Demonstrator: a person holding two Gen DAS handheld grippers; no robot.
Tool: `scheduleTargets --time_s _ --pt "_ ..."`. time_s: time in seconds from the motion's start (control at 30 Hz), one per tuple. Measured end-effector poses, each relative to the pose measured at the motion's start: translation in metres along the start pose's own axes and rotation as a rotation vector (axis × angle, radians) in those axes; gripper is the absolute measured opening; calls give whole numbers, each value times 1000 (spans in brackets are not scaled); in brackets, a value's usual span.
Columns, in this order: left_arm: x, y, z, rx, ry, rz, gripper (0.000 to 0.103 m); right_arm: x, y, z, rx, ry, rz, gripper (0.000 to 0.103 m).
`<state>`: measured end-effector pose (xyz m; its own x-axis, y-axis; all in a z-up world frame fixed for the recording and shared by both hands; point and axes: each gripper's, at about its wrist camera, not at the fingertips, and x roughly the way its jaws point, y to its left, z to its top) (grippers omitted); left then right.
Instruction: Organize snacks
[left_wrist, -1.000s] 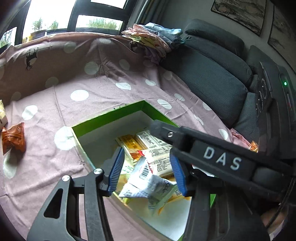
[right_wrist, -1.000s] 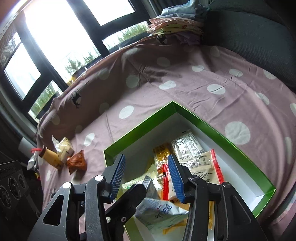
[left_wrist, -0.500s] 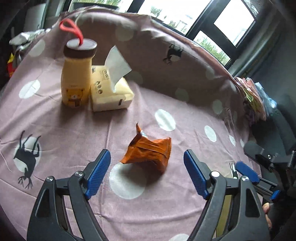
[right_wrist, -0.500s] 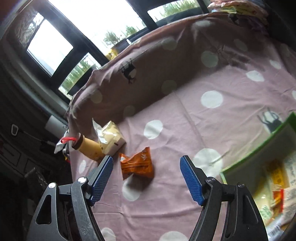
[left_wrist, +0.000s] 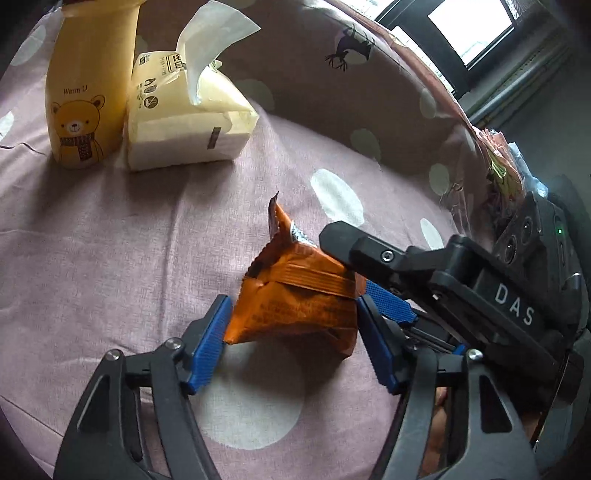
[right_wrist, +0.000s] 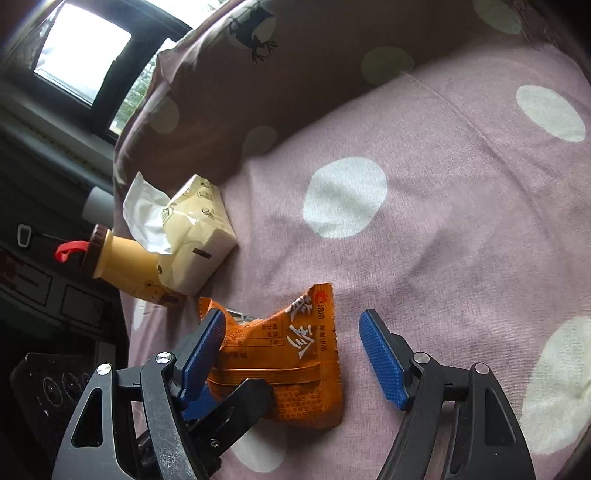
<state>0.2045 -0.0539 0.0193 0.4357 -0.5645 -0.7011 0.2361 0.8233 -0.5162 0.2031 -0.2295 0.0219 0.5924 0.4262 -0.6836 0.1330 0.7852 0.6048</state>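
An orange snack packet (left_wrist: 291, 288) lies on the pink dotted cloth (left_wrist: 110, 258). My left gripper (left_wrist: 293, 317) straddles it and its jaws are closing, with both blue pads touching the packet's left and right edges. In the right wrist view the same packet (right_wrist: 295, 369) sits between the fingers of my right gripper (right_wrist: 291, 321), which is open. Its left pad overlaps the packet's left end and its right pad stands clear. One black finger (left_wrist: 369, 254) of the right gripper reaches over the packet's far right corner.
A yellow bear-print bottle (left_wrist: 77, 110) and an open tissue pack (left_wrist: 184, 122) stand just beyond the packet. The cloth rises into a covered backrest (left_wrist: 332, 92) behind them. Folded clothes (left_wrist: 498, 166) lie far right. A dark cabinet (right_wrist: 44, 288) borders the cloth's left side.
Both grippers left the green box of snacks and swung over to the orange packet, dropping close to it. Both jaws widened; the left's then narrowed onto the packet.
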Motion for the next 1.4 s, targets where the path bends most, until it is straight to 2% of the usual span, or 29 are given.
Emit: scheduleTargets --time_s 0.03,0.07,0.1,0.2,0.3,0.43,0.57,0.7,0.83,0.97,1.17,1.4 --pt "0 1 -1 -19 2 -5 62 1 0 -2 4 10 16 75" --pt "0 1 -1 -37 -1 -5 62 1 1 -2 10 21 36 68" --pt "-2 0 -2 -38 5 -6 61 -1 1 -2 18 29 49 66" --pt "-15 -7 -6 -19 -2 22 59 -7 5 -5 -2 27 63 63" --pt "-43 -25 -12 -6 -47 -8 56 -27 14 -5 23 27 85 61" --pt "-92 -71 -23 67 -113 -52 56 -95 39 -13 -41 -78 85 61" --pt "-137 -124 -50 179 -164 -67 56 -171 52 -34 -66 -202 89 61" --pt "-158 -168 -84 266 -145 -96 56 -233 38 -66 -27 -299 95 61" --pt "-153 -202 -119 365 -82 -141 57 -279 8 -101 38 -379 68 61" --pt "-128 -226 -149 414 2 -170 57 -305 -34 -126 139 -407 16 61" --pt "-81 -251 -167 436 104 -161 60 -312 -75 -129 155 -392 -79 62" --pt "-43 -272 -179 462 183 -169 65 -320 -121 -136 241 -377 -134 62"
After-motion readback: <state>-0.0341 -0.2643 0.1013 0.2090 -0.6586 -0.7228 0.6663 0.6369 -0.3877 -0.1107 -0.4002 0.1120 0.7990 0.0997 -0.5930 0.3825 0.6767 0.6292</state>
